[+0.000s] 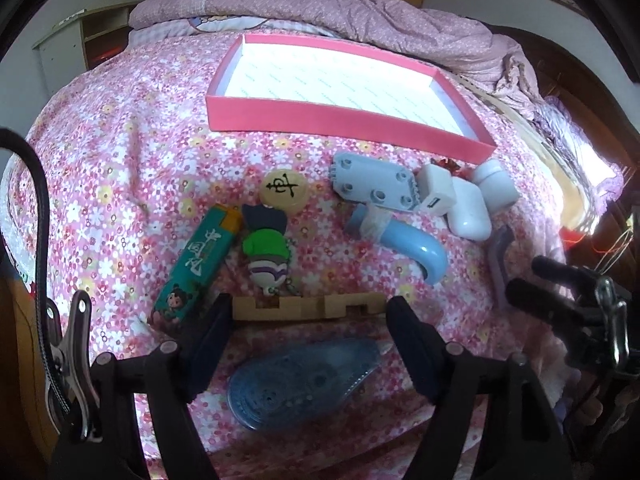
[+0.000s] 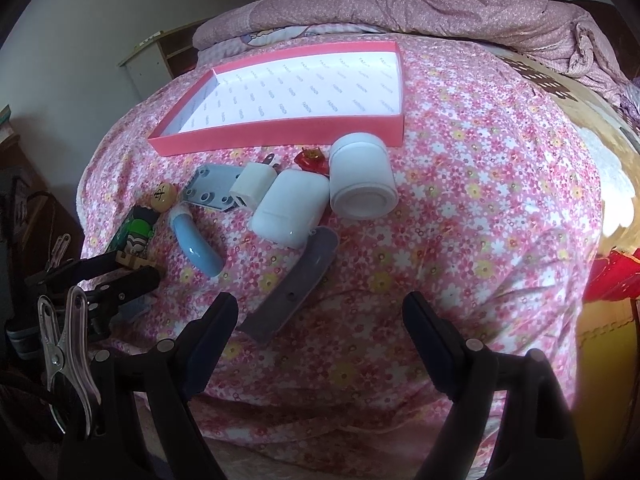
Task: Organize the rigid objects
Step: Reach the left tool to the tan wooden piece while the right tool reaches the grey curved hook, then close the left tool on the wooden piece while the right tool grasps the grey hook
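A pink tray (image 1: 340, 120) (image 2: 280, 132) with a white floor lies on the flowered bedspread. In front of it lie a green lighter (image 1: 196, 264), a figurine keychain (image 1: 266, 252), a round chess piece (image 1: 284, 192), a grey plate (image 1: 372, 184), a blue curved tube (image 1: 416, 248), a white charger (image 2: 252, 190), a white earbud case (image 2: 288, 210), a white jar (image 2: 360, 176) and a purple-grey bar (image 2: 292, 288). My left gripper (image 1: 308, 320) is open around a wooden block (image 1: 308, 308), above a blue correction-tape dispenser (image 1: 296, 384). My right gripper (image 2: 320, 320) is open and empty beside the bar.
A crumpled purple quilt (image 1: 360, 4) lies behind the tray. A small red object (image 2: 312, 162) sits between the jar and the tray. A shelf unit (image 1: 76, 40) stands at the far left. The bed drops off at the right edge (image 2: 608, 240).
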A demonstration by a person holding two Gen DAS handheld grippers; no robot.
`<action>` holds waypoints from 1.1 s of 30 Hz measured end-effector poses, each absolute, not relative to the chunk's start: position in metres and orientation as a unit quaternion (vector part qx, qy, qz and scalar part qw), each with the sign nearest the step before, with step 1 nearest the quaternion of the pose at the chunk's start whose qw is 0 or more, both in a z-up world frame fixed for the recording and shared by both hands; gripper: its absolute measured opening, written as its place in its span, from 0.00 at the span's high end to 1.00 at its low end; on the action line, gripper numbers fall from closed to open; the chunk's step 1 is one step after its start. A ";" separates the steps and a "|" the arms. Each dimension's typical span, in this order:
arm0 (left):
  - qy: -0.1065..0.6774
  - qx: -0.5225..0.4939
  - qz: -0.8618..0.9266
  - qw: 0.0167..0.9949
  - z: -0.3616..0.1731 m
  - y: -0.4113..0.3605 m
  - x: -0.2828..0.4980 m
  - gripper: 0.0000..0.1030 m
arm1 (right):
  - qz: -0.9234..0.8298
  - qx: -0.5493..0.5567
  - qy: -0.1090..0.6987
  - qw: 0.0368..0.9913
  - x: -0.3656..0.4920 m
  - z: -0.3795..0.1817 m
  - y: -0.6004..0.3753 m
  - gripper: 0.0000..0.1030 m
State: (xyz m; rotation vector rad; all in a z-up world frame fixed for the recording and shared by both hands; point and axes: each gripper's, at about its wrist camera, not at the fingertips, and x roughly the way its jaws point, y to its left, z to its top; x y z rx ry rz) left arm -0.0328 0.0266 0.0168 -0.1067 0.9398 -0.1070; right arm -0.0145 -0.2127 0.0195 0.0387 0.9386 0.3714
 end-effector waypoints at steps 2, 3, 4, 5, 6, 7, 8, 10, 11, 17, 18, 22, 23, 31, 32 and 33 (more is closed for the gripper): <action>0.451 -0.051 -0.055 0.889 0.018 0.026 -0.033 0.22 | 0.183 0.020 0.453 0.872 -0.013 0.018 -0.209 0.22; 0.452 -0.050 -0.057 0.889 0.017 0.025 -0.034 0.22 | 0.185 0.019 0.454 0.871 -0.012 0.018 -0.207 0.25; 0.452 -0.050 -0.057 0.889 0.017 0.023 -0.035 0.22 | 0.187 0.019 0.456 0.870 -0.011 0.017 -0.205 0.27; 0.453 -0.051 -0.058 0.888 0.016 0.023 -0.035 0.22 | 0.190 0.019 0.461 0.867 -0.009 0.015 -0.203 0.33; 0.453 -0.052 -0.059 0.888 0.016 0.023 -0.035 0.22 | 0.192 0.021 0.467 0.863 -0.007 0.012 -0.201 0.40; 0.453 -0.053 -0.060 0.888 0.016 0.023 -0.035 0.22 | 0.189 0.020 0.469 0.862 -0.006 0.010 -0.200 0.41; 0.454 -0.054 -0.060 0.887 0.016 0.024 -0.035 0.22 | 0.185 0.017 0.466 0.865 -0.006 0.010 -0.199 0.45; 0.455 -0.057 -0.061 0.886 0.014 0.024 -0.035 0.22 | 0.179 0.015 0.465 0.867 -0.006 0.009 -0.199 0.48; 0.456 -0.058 -0.061 0.886 0.014 0.024 -0.036 0.22 | 0.176 0.015 0.465 0.868 -0.006 0.009 -0.200 0.51; 0.454 -0.055 -0.062 0.887 0.012 0.022 -0.039 0.22 | 0.153 0.028 0.465 0.872 -0.006 0.008 -0.211 0.75; 0.454 -0.055 -0.062 0.887 0.012 0.022 -0.039 0.22 | 0.149 0.034 0.465 0.872 -0.005 0.007 -0.214 0.80; 0.453 -0.055 -0.063 0.888 0.013 0.022 -0.039 0.22 | 0.158 0.070 0.464 0.869 -0.004 0.007 -0.225 0.83; 0.452 -0.056 -0.064 0.888 0.014 0.022 -0.039 0.22 | 0.160 0.074 0.464 0.868 -0.003 0.007 -0.226 0.83; 0.431 -0.050 -0.064 0.899 0.033 0.027 -0.031 0.22 | 0.181 0.080 0.440 0.876 -0.004 0.025 -0.230 0.83; 0.427 -0.050 -0.064 0.900 0.037 0.027 -0.028 0.22 | 0.181 0.077 0.437 0.878 -0.004 0.027 -0.230 0.83; 0.424 -0.051 -0.065 0.902 0.041 0.027 -0.025 0.22 | 0.182 0.072 0.433 0.880 -0.003 0.031 -0.229 0.83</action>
